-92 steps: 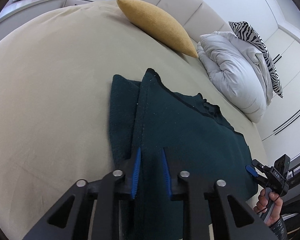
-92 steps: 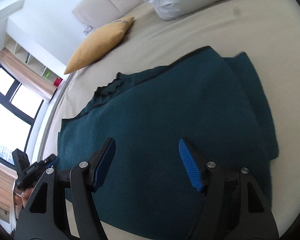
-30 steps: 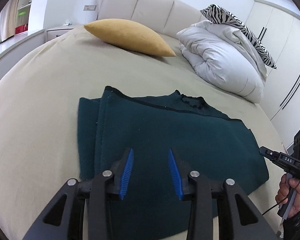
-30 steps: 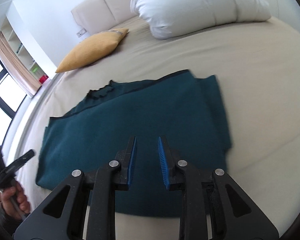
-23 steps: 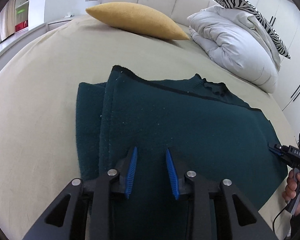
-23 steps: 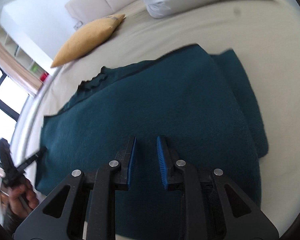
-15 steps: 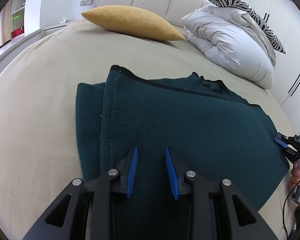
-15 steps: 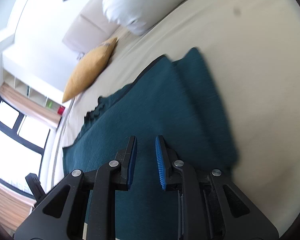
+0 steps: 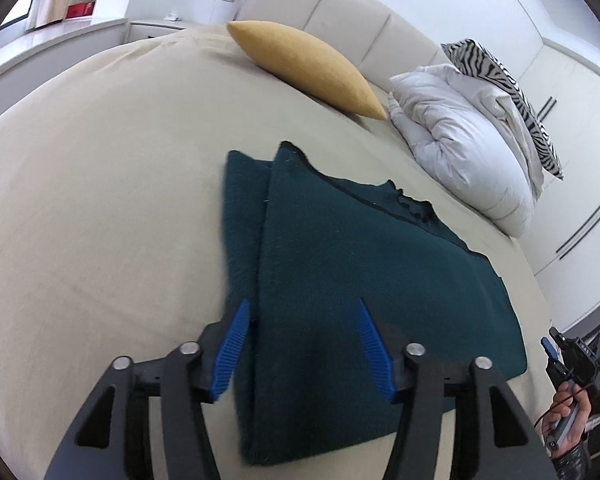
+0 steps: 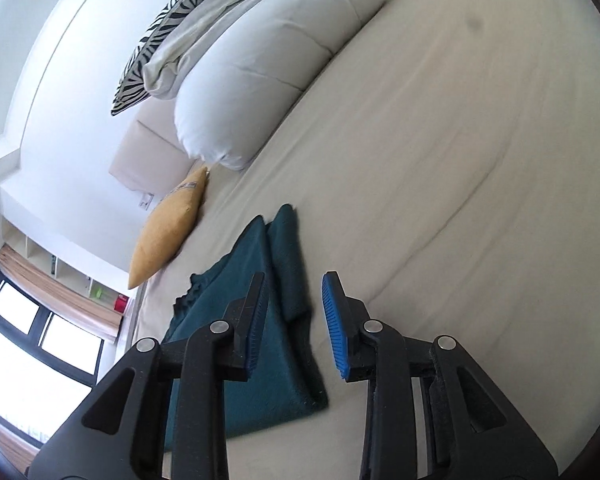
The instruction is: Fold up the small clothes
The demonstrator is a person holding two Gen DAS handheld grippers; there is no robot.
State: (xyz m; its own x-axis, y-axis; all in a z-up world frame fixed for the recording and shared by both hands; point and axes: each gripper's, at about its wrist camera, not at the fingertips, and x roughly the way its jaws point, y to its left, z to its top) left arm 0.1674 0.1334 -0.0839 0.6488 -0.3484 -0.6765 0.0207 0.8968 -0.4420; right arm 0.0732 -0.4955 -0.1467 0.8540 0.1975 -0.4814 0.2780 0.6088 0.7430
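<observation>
A dark teal knit garment lies flat on the beige bed, its left sleeve folded in over the body. My left gripper is open and empty above the garment's near left edge. In the right wrist view the garment shows edge-on, with a folded strip along its right side. My right gripper is open and empty over that right edge. It also shows at the far right of the left wrist view, held in a hand.
A mustard cushion lies by the padded headboard. A white duvet with a zebra-print pillow on it lies to the right of the cushion. A window and shelves are at the left.
Both grippers have opened from nearly shut. The right gripper has swung to the garment's right edge and tilted. The left gripper has shifted toward the garment's left edge.
</observation>
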